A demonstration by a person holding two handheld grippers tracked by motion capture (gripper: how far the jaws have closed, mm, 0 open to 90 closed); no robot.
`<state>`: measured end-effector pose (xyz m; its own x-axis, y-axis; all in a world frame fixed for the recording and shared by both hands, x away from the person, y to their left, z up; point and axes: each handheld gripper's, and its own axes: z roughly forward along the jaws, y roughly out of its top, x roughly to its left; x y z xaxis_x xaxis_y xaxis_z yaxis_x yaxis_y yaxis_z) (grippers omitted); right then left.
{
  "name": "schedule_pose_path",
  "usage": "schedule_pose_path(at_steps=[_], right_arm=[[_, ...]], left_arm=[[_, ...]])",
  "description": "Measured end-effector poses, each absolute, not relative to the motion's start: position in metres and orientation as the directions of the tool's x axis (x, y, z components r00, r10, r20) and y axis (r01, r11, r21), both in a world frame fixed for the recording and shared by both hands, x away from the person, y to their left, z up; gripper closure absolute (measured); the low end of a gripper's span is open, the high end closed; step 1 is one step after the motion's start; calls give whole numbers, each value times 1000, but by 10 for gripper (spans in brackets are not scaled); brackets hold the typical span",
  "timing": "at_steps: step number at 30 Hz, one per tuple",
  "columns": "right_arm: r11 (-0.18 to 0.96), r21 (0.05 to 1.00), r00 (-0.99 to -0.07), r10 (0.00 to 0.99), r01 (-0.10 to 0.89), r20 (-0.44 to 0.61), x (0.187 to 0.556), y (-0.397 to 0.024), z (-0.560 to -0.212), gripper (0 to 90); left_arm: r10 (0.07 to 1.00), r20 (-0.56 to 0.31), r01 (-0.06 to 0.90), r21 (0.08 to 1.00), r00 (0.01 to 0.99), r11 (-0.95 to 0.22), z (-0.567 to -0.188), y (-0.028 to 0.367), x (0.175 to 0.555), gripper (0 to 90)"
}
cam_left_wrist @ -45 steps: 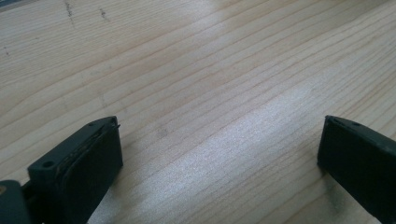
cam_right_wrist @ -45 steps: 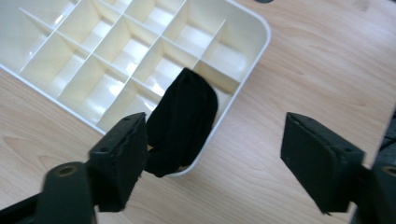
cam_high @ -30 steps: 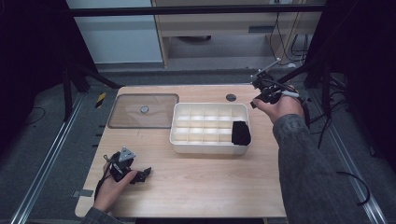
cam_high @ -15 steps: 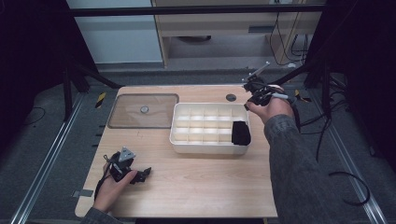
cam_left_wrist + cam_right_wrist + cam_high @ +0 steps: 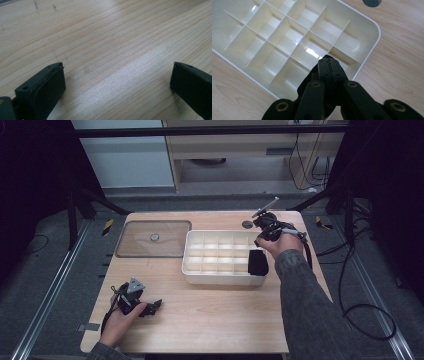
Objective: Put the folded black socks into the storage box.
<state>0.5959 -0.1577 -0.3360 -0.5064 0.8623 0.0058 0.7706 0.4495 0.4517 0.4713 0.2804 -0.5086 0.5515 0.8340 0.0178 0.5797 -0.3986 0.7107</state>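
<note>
High view: right gripper [image 5: 264, 223], jaws pressed together and empty, hovers above the far right corner of the cream plastic compartment tray [image 5: 193, 264], whose near-right cell holds a black block [image 5: 257, 262]; left gripper [image 5: 150, 307], jaws apart, rests well away on the wooden table [image 5: 210, 320].

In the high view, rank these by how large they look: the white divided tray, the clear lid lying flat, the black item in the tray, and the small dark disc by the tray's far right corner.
1. White divided tray
2. Clear lid, slightly smaller
3. Black item
4. Dark disc
</note>
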Motion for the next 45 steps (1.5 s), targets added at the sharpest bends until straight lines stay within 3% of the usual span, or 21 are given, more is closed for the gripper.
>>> schedule_pose_path(at_steps=[45], right_arm=[[463,344,-493,870,817,0,592,-165,-396,900]], left_arm=[[833,18,577,713,553,-398,-509,280,471,0]])
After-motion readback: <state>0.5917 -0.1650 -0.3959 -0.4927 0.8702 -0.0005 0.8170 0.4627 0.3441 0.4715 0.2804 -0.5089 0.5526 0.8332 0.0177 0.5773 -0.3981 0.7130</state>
